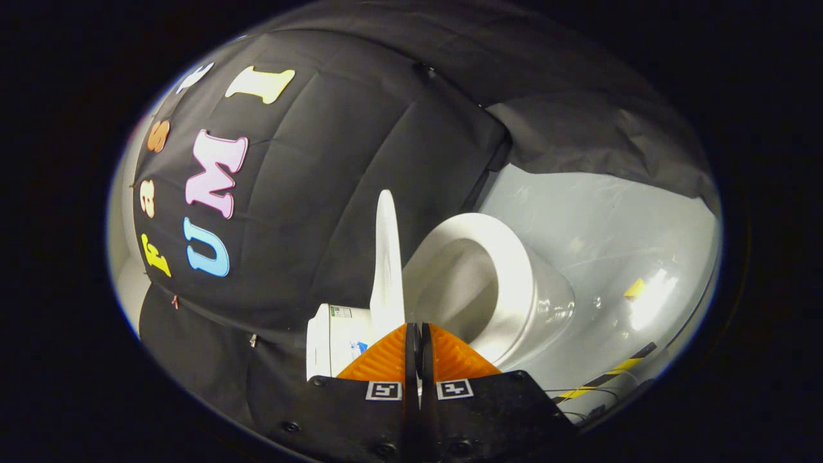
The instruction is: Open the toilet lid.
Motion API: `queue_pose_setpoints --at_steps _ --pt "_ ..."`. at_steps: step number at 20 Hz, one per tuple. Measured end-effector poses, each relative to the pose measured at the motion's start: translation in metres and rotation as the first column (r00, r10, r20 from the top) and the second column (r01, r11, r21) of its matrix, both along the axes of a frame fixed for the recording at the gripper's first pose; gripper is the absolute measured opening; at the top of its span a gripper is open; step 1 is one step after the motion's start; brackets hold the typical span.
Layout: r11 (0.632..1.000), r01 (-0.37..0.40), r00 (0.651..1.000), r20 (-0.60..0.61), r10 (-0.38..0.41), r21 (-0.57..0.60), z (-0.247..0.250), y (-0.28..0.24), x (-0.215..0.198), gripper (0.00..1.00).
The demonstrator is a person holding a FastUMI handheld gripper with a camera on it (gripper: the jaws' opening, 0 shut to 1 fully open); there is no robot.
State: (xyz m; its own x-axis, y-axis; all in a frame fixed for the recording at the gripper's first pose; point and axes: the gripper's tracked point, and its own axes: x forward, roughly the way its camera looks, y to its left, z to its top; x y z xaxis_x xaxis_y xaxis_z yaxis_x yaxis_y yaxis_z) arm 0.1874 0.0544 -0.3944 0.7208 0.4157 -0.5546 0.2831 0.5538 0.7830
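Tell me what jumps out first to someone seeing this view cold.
The white toilet lid stands raised on edge just ahead of the gripper, whose fingers are closed together with nothing between them. Beside the lid, the open toilet seat rings the bowl. Beyond it the glossy grey floor carries a strip of yellow-and-black tape.

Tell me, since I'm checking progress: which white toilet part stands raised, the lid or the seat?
The lid: it stands up on edge just beyond the shut gripper, next to the tank. The seat stays on the bowl as a ring.
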Motion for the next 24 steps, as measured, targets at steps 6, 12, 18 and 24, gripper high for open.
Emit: queue_pose_setpoints --at_steps 6,12,18,24 --pt "0.984 -0.037 0.998 0.043 0.045 -0.172 0.061 0.04 -0.002 0.05" --pt "0.944 -0.049 0.994 0.075 0.077 -0.326 0.112 0.088 0.0 0.06" --pt "0.892 -0.069 0.985 0.109 0.131 -0.446 0.155 0.14 -0.005 0.08" --pt "0.826 -0.082 0.974 0.129 0.184 -0.558 0.185 0.196 -0.013 0.09"
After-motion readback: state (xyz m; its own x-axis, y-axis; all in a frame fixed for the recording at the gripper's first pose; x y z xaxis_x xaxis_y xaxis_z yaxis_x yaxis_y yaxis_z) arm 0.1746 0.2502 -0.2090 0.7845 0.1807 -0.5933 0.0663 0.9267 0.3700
